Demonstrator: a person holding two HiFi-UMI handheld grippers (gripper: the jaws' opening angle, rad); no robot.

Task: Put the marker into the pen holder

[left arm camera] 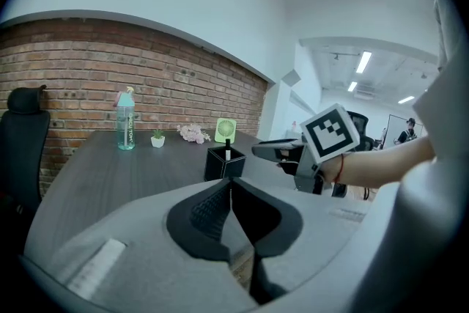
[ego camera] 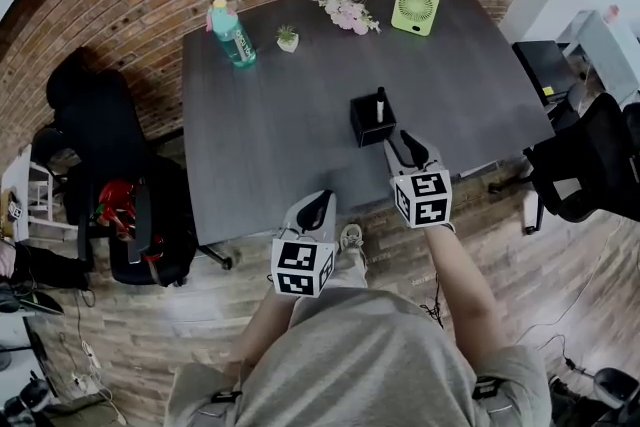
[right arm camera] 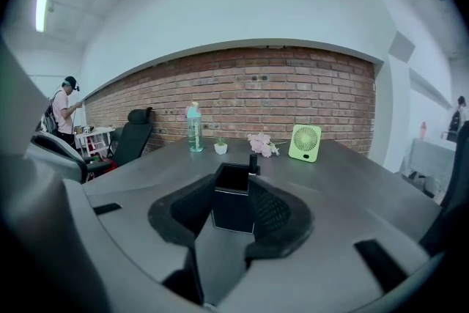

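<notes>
The marker (ego camera: 381, 104) stands upright inside the black pen holder (ego camera: 368, 123), its dark cap poking above the rim, near the front of the dark counter (ego camera: 280, 145). The right gripper (ego camera: 407, 151) hovers just in front of the holder, fingers (right arm camera: 275, 212) spread wide and gripping nothing. The left gripper (ego camera: 317, 207) hangs off the counter's near edge, over the wood floor, its fingers (left arm camera: 209, 212) closed together and empty. Along the far side, well apart from the holder, stand a teal bottle (ego camera: 231, 33), a small potted plant (ego camera: 287, 38), pink flowers (ego camera: 347, 13) and a green fan (ego camera: 414, 10). Nothing lies between holder and grippers. Black office chairs (ego camera: 590, 165) flank the counter.
</notes>
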